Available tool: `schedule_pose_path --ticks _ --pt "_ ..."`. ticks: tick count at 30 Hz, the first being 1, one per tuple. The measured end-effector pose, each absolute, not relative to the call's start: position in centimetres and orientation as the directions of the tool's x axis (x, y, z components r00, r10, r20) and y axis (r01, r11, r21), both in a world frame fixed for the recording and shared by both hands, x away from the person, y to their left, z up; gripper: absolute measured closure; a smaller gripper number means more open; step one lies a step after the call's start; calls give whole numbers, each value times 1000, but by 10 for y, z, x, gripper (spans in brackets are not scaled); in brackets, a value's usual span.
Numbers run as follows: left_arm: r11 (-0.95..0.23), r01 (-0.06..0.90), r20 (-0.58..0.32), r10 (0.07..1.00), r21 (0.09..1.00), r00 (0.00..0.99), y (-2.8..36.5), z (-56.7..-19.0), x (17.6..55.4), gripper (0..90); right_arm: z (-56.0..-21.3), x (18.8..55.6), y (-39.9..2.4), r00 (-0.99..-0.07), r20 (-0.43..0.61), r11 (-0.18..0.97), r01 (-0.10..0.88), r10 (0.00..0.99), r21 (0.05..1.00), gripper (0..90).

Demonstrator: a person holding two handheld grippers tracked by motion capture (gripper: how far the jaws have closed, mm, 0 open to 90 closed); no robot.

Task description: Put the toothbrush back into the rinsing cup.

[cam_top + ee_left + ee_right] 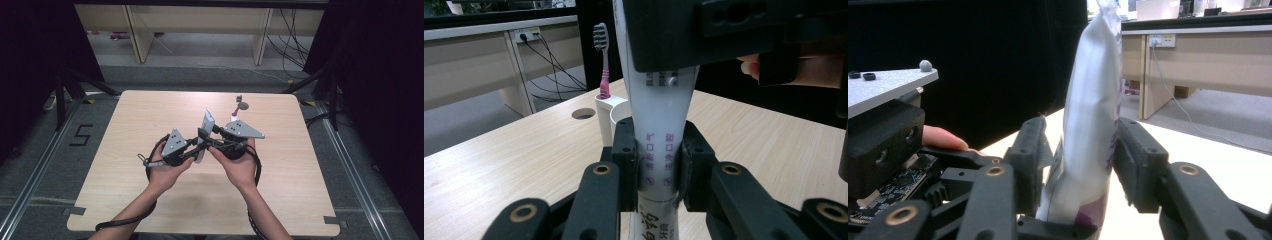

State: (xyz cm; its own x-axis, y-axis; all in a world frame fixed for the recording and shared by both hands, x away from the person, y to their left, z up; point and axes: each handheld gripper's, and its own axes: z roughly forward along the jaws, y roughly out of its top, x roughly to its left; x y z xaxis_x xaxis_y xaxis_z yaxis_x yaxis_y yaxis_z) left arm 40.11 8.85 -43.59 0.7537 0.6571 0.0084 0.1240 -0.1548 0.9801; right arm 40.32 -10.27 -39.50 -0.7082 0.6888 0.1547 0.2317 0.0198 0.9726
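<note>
Toothpaste tube (205,131), white with purple print, is held up above the middle of the desk (125,145) between both grippers. The left gripper (658,165) has its two black jaws pressed against the tube's sides, the pads flat on the printed part, so it is clamped on the tube; in the left gripper view the tube rises straight up from between the jaws. The right gripper (1080,160) is likewise closed on the tube, its jaws pinching the flattened body from either side, and the crimped end stands above them in the right gripper view. In the high view the left gripper (192,147) and the right gripper (212,142) meet nose to nose over the desk, each with its grey three-cornered plate on top, the left hand (167,167) and the right hand (239,165) cupped under them, and black cables trailing back along the forearms.

Beyond the tube, farther out on the desk, a white holder (611,117) stands upright with a pink toothbrush (602,60) set bristles-up in it. Just left of the holder in the left gripper view there is a round hole (584,113) in the desk top. Past the desk's far edge lie grey floor, pale wooden furniture legs and loose cables.
</note>
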Motion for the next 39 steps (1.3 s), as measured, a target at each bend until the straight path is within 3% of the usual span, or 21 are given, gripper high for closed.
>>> schedule_pose_path --ticks 20,28,39 --pt "-194 107 52 669 975 741 74 -433 400 680 -392 403 -109 -696 117 44 209 709 977 752" --pt "-292 55 159 658 955 736 84 -429 395 423 -392 403 -113 -684 96 62 203 723 977 763" --pt "-307 128 127 688 943 714 136 -453 391 370 -382 410 -132 -656 82 53 183 750 982 766"
